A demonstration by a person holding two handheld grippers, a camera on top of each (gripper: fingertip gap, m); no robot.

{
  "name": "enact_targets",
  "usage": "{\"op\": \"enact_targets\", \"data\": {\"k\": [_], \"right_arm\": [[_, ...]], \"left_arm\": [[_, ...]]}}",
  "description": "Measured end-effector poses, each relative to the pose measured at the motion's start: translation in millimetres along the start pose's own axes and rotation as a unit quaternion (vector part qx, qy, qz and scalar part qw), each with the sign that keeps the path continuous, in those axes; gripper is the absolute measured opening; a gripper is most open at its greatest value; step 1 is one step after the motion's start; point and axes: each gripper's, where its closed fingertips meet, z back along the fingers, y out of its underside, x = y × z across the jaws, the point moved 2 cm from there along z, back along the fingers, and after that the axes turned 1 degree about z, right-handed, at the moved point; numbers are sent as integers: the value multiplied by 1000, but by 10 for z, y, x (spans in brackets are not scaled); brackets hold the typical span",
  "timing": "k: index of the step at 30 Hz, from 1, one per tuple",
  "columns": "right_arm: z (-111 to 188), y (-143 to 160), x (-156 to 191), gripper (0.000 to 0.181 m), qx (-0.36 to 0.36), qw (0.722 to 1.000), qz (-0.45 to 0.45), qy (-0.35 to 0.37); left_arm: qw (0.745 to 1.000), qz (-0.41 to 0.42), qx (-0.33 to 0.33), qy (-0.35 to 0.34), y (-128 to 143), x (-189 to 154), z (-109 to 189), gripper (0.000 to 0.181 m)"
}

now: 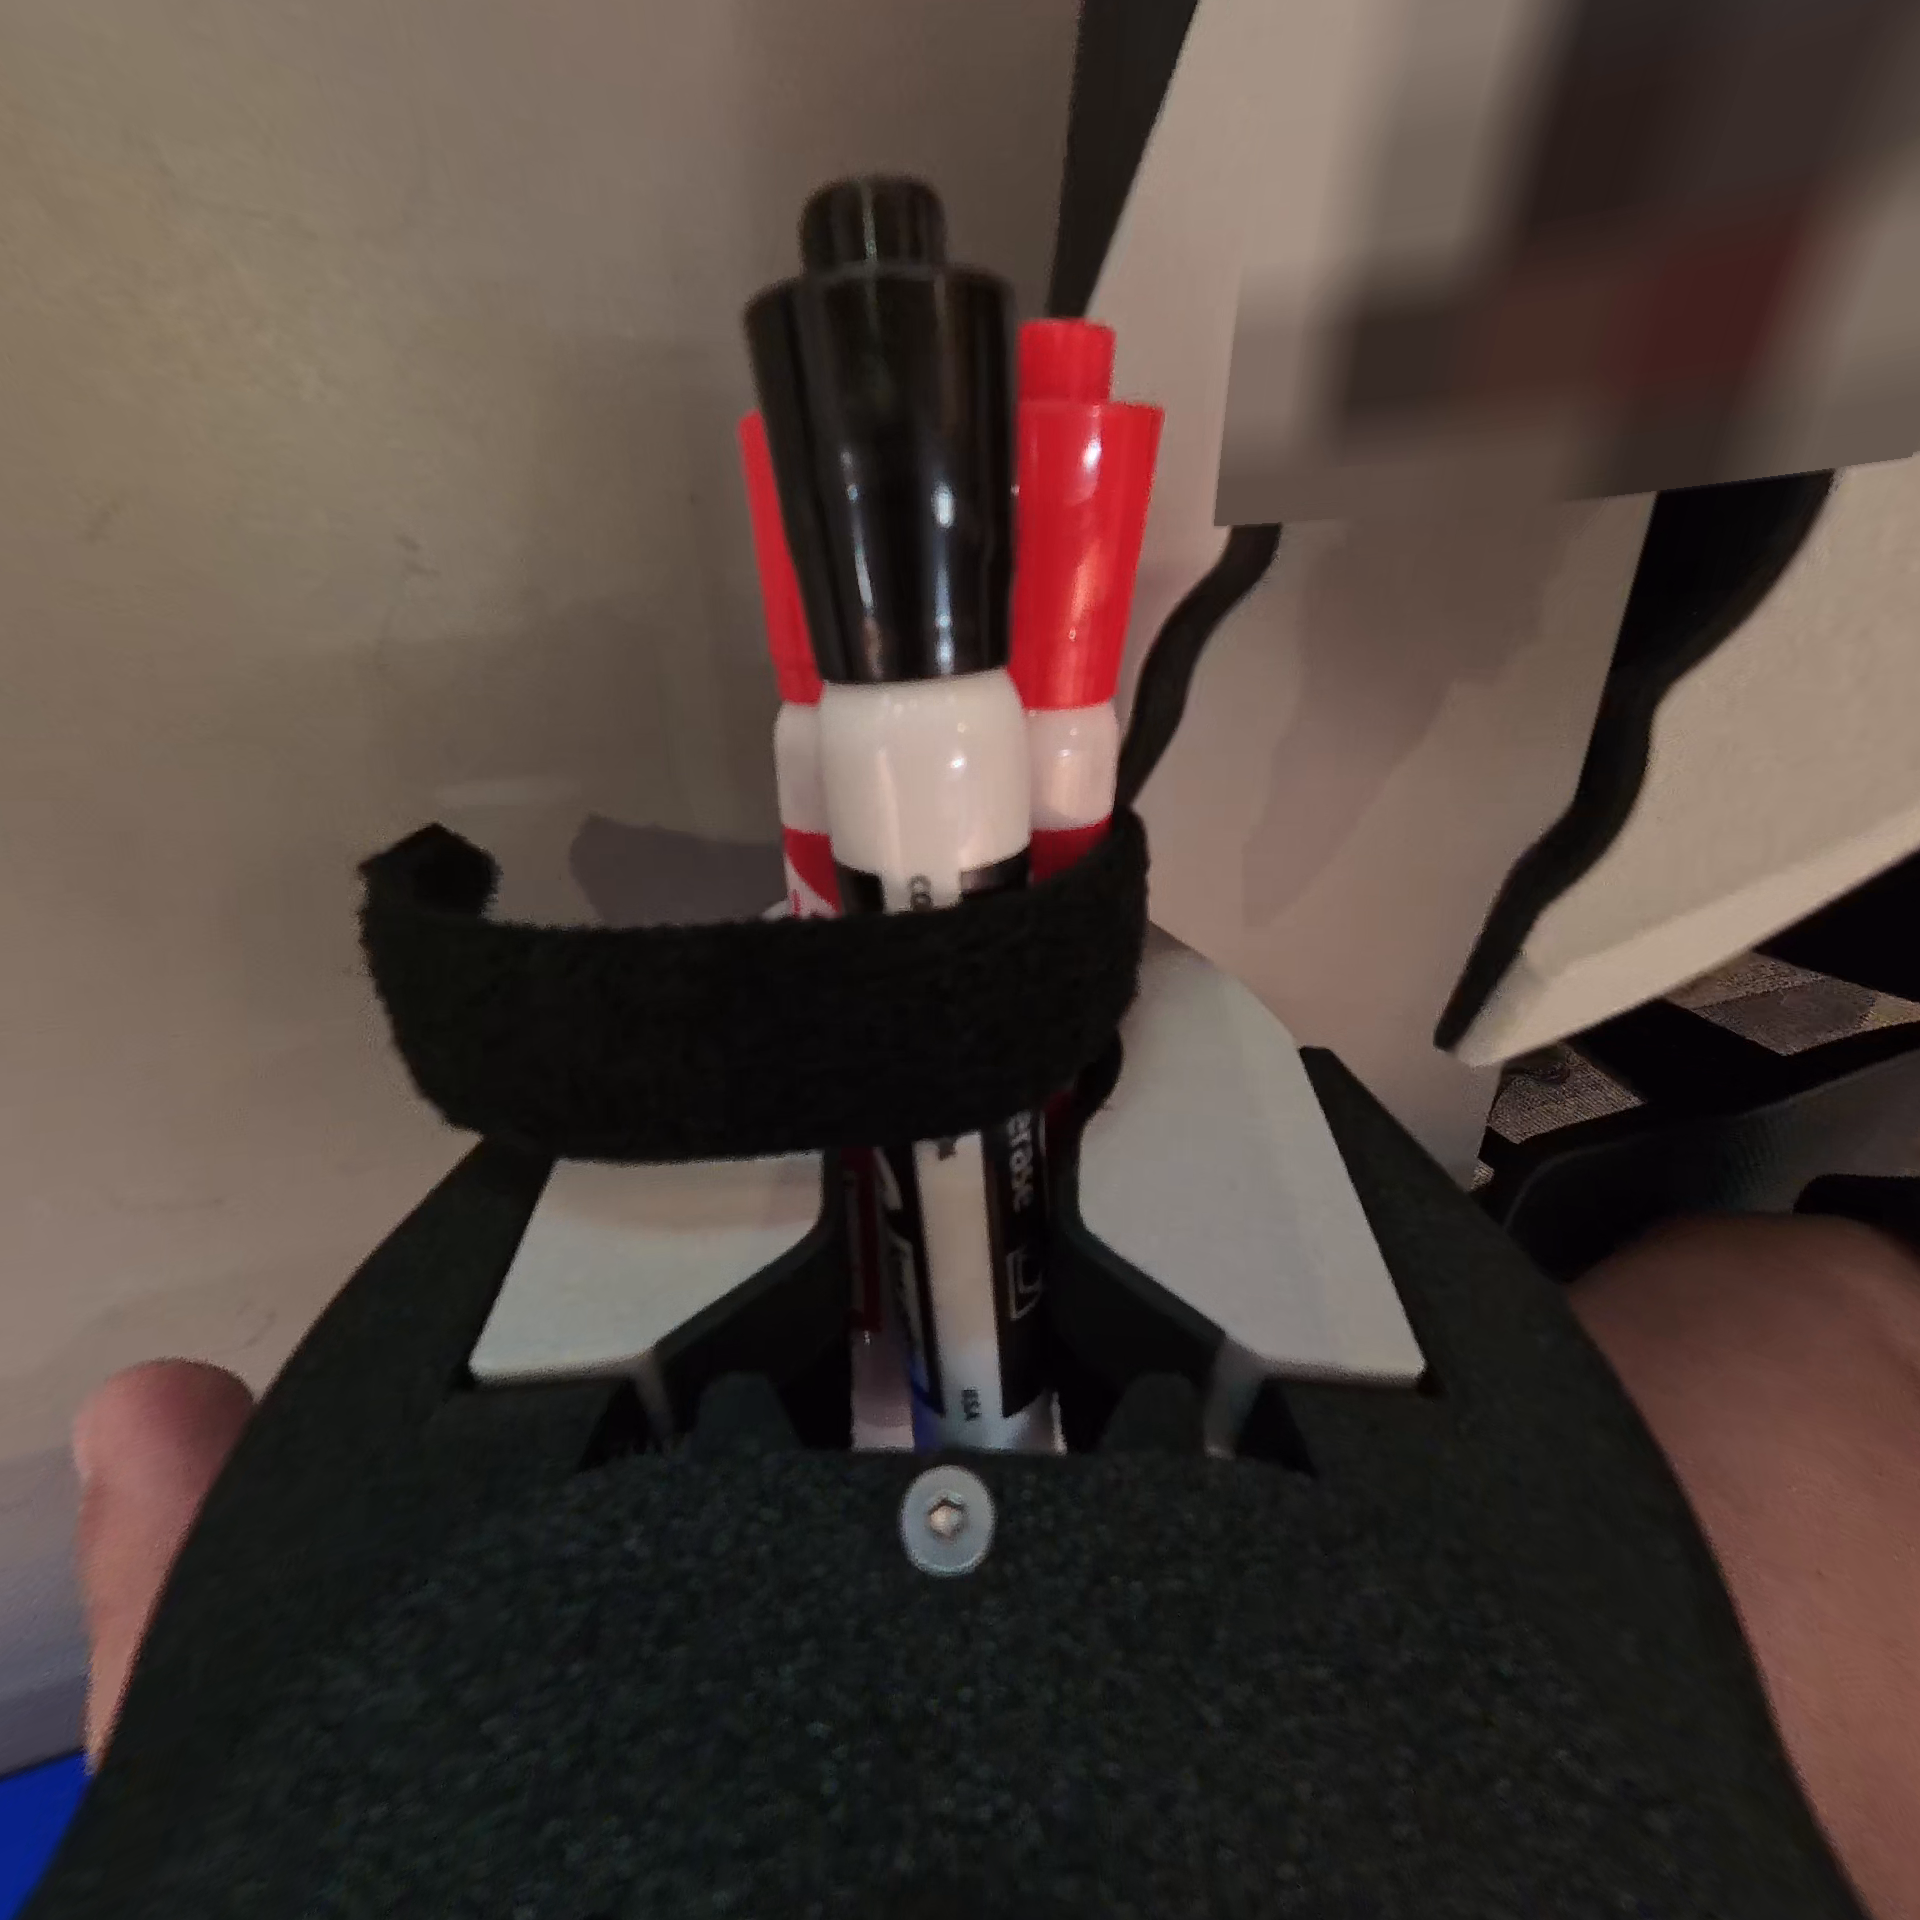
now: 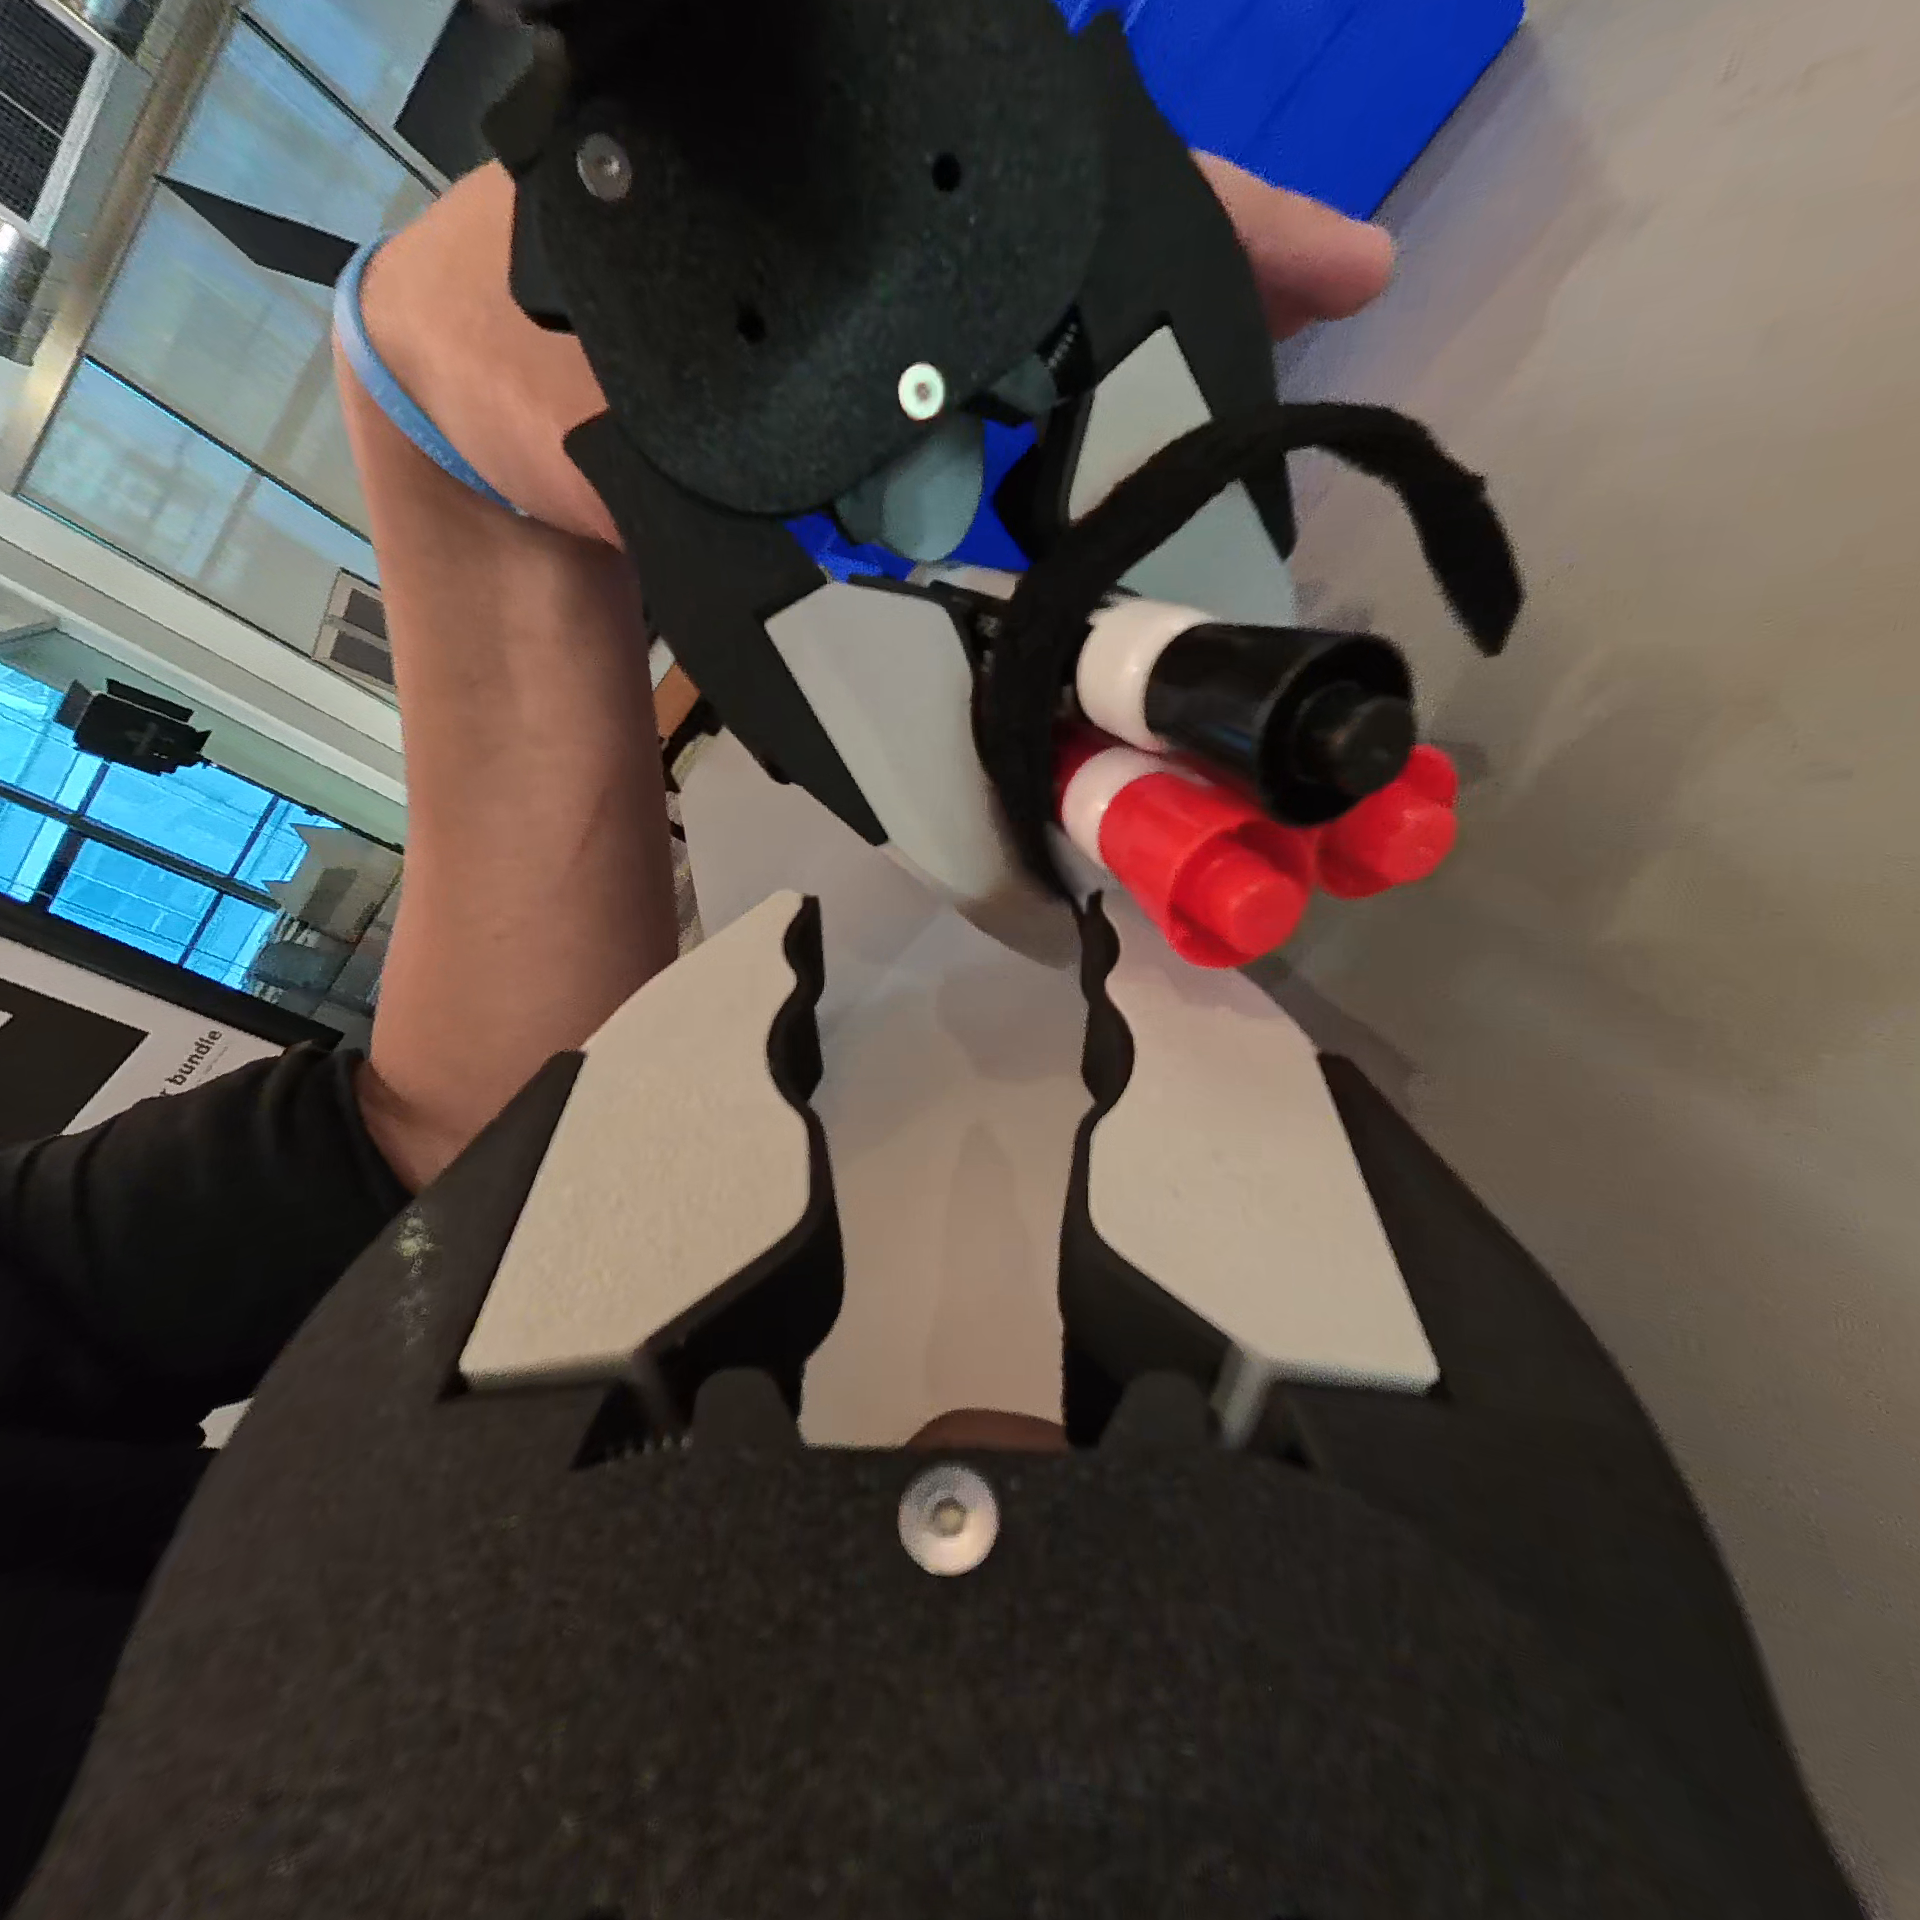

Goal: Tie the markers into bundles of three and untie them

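My left gripper [image 1: 935, 1132] is shut on a bundle of three markers: one black-capped marker [image 1: 883, 499] in front and two red-capped markers [image 1: 1091, 540] behind it. A black hook-and-loop strap [image 1: 758, 1008] loops around the bundle just past the fingertips, with its free end sticking out to the left. My right gripper [image 2: 956, 997] is open and empty, just short of the bundle. In the right wrist view the left gripper [image 2: 1039, 727] holds the black marker [image 2: 1268, 707] and the red markers [image 2: 1216, 883], and the strap's [image 2: 1455, 520] end curls loose.
A grey table surface [image 2: 1662, 935] lies under the bundle. A blue bin [image 2: 1299, 83] stands beyond the left gripper. The person's forearm [image 2: 499, 727] crosses the left side. The right gripper's white fingers [image 1: 1621, 831] fill the upper right of the left wrist view.
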Motion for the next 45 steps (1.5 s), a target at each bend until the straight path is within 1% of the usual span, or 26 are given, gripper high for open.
{"op": "enact_targets", "data": {"k": [6, 9, 12, 14, 16, 18, 19, 20, 21, 23, 24, 26, 28, 29, 30, 32, 34, 36, 37, 40, 45], "right_arm": [[39, -56, -45, 47, -16, 999, -34, -16], [74, -19, -18, 47, -9, 999, -28, -18], [208, 38, -24, 46, 16, 999, 44, 23], [334, -7, 13, 40, 23, 992, 120, 30], [442, -121, -94, 40, 47, 969, 230, 76], [490, -220, -239, 41, 107, 932, 332, 96], [502, -350, -398, 44, 120, 915, 360, 137], [493, -469, -547, 44, 132, 900, 382, 163], [442, -544, -672, 43, 145, 894, 390, 165], [295, -617, -926, 40, 184, 906, 349, 154], [215, -610, -1015, 35, 207, 916, 314, 139], [62, -595, -1111, 30, 228, 938, 240, 101], [-19, -513, -1184, 26, 265, 943, 183, 82], [-31, -490, -1211, 13, 278, 944, 160, 79], [-25, -497, -1232, 4, 278, 947, 142, 80], [-4, -624, -1206, 3, 246, 955, 146, 76], [77, -858, -1141, 2, 195, 955, 200, 100], [154, -1060, -875, 2, 138, 950, 264, 89], [191, -1120, -735, 2, 117, 941, 304, 88], [270, -1086, -417, 2, 107, 907, 396, 94], [265, -882, -27, 2, 97, 886, 448, 73]], "left_arm": [[1000, -3, 2, -1, -10, -6, -4, 42], [1000, -1, 4, 0, -1, 1, -11, 41], [1000, 3, -1, -3, 25, 21, 13, 42], [1000, 6, -8, -6, 46, 34, 47, 42], [1000, 12, -12, -11, 89, 52, 87, 42], [1000, 23, -10, -18, 158, 71, 132, 42], [999, 28, -10, -21, 194, 77, 159, 42], [999, 33, -10, -25, 227, 83, 185, 42], [999, 38, -10, -30, 252, 92, 211, 42], [998, 43, -14, -33, 273, 90, 248, 42], [998, 43, -16, -33, 281, 83, 258, 42], [998, 44, -22, -33, 290, 77, 274, 42], [998, 47, -29, -29, 302, 69, 273, 41], [998, 47, -30, -26, 315, 63, 265, 42], [998, 48, -29, -24, 327, 61, 252, 42], [998, 51, -27, -19, 340, 61, 218, 42], [998, 50, -24, -13, 322, 62, 173, 42], [999, 46, -19, -7, 287, 67, 122, 41], [999, 45, -17, -4, 266, 70, 100, 42], [999, 40, -21, 4, 196, 81, 59, 41], [999, 42, -13, -5, 156, 123, 46, 41]]}}
